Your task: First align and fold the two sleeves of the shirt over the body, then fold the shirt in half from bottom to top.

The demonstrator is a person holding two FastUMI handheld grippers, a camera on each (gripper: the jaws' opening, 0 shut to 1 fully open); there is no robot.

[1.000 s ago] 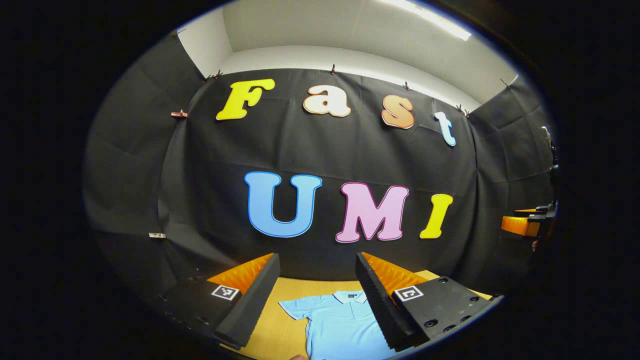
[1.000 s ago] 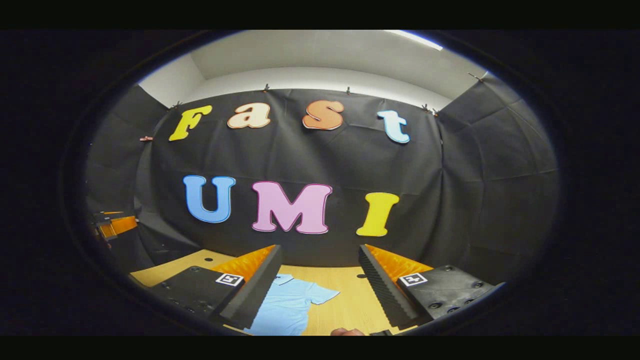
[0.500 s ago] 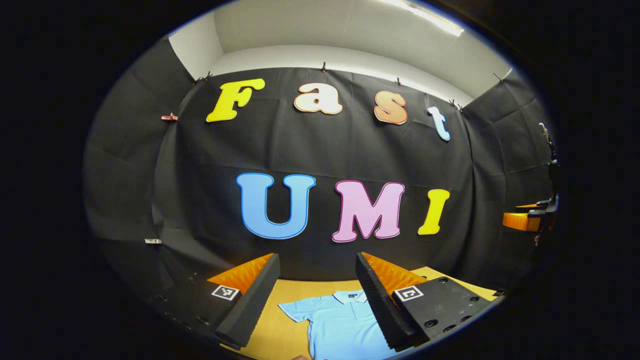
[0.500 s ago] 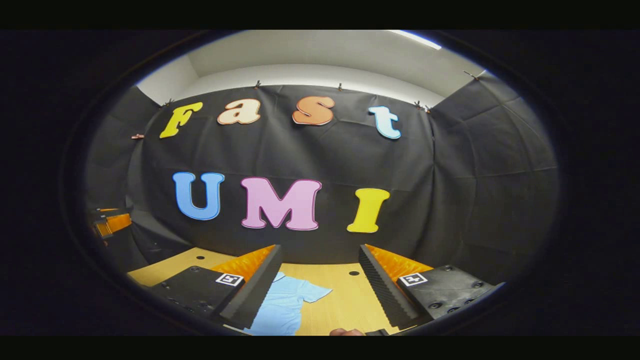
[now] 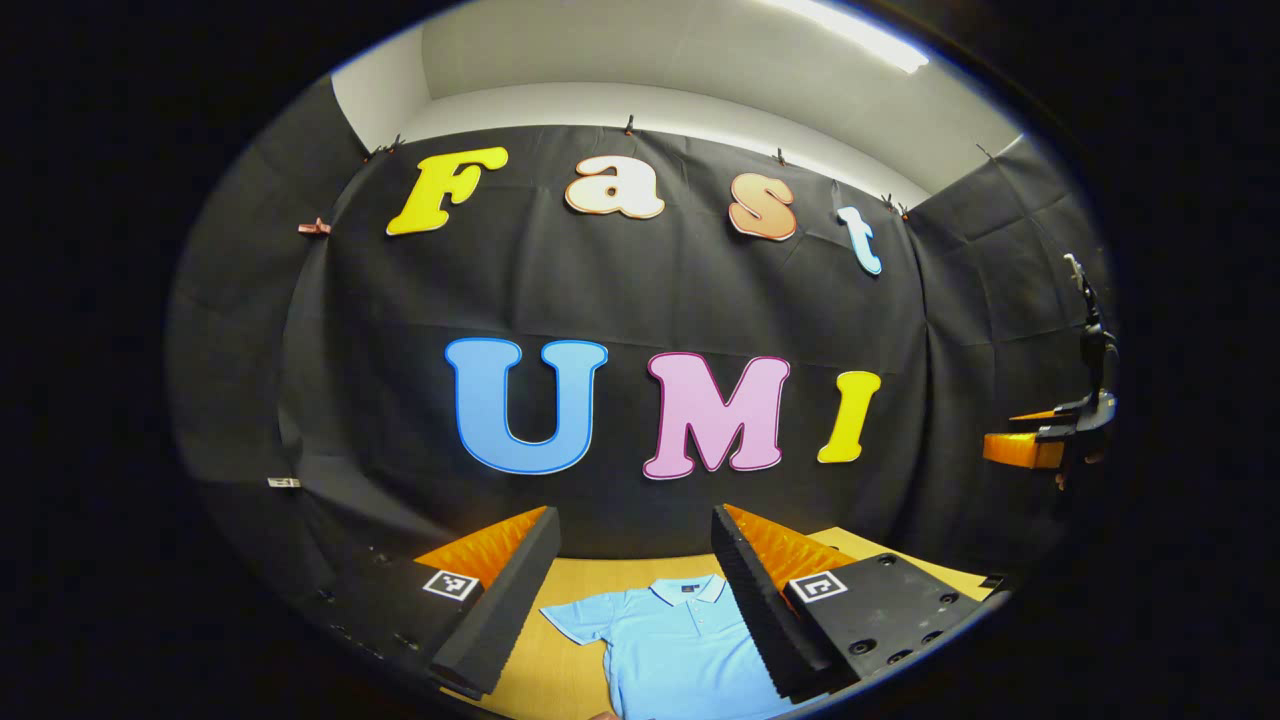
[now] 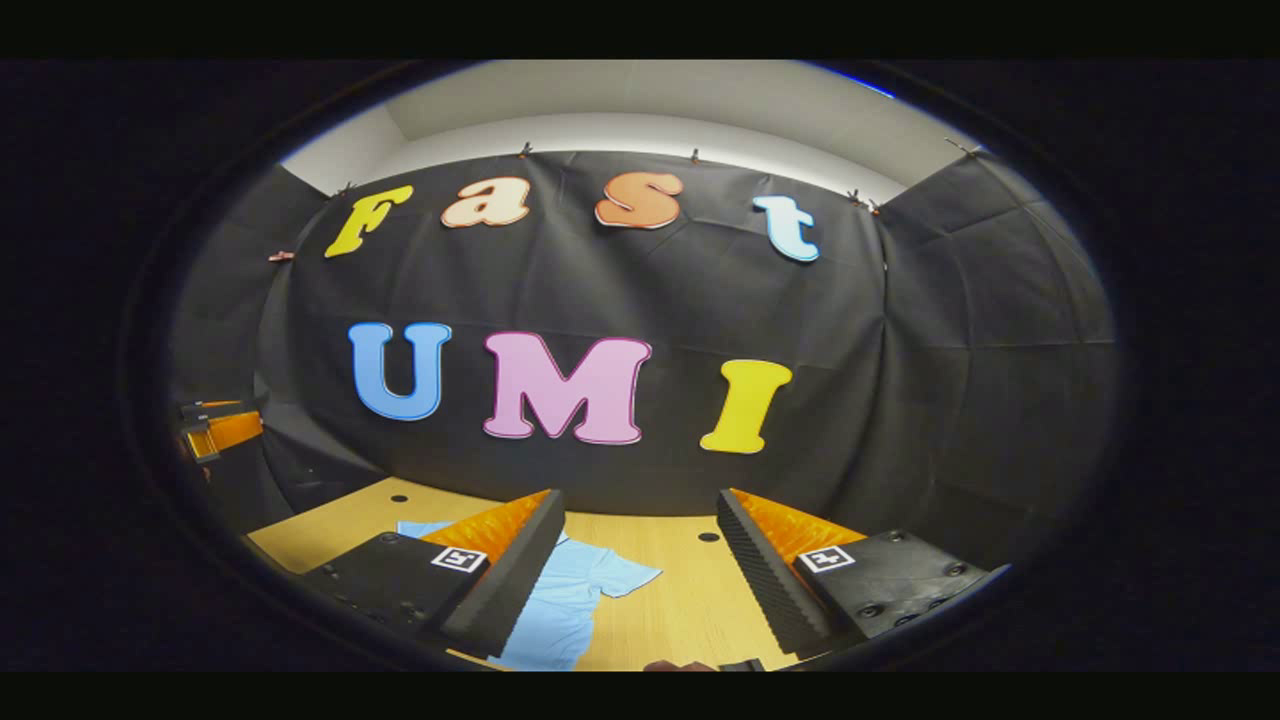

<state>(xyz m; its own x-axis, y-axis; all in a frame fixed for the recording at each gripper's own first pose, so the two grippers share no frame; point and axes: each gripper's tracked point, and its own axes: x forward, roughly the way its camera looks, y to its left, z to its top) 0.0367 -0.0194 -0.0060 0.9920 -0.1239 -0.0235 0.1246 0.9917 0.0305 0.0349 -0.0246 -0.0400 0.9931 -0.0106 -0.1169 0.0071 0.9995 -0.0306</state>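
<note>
A light blue polo shirt (image 5: 680,645) lies flat on the wooden table (image 5: 590,578), collar toward the far wall. In the left gripper view its collar and one short sleeve (image 5: 575,620) show between my fingers. My left gripper (image 5: 632,520) hangs open above the table, holding nothing. In the right gripper view the shirt (image 6: 570,605) lies low and left, its other sleeve (image 6: 625,577) spread on the table (image 6: 690,600). My right gripper (image 6: 637,500) is open too, with bare wood between its fingers. Both grippers are well short of the cloth.
The booth's black cloth wall closes off the table's far side. The right gripper (image 5: 1040,440) shows far right in the left gripper view; the left gripper (image 6: 220,430) shows far left in the right gripper view. Small holes (image 6: 708,537) dot the tabletop.
The left gripper view has swung to the right, so wall and shirt slid left. The right gripper view has tipped down and shows more table. Both grippers stayed open.
</note>
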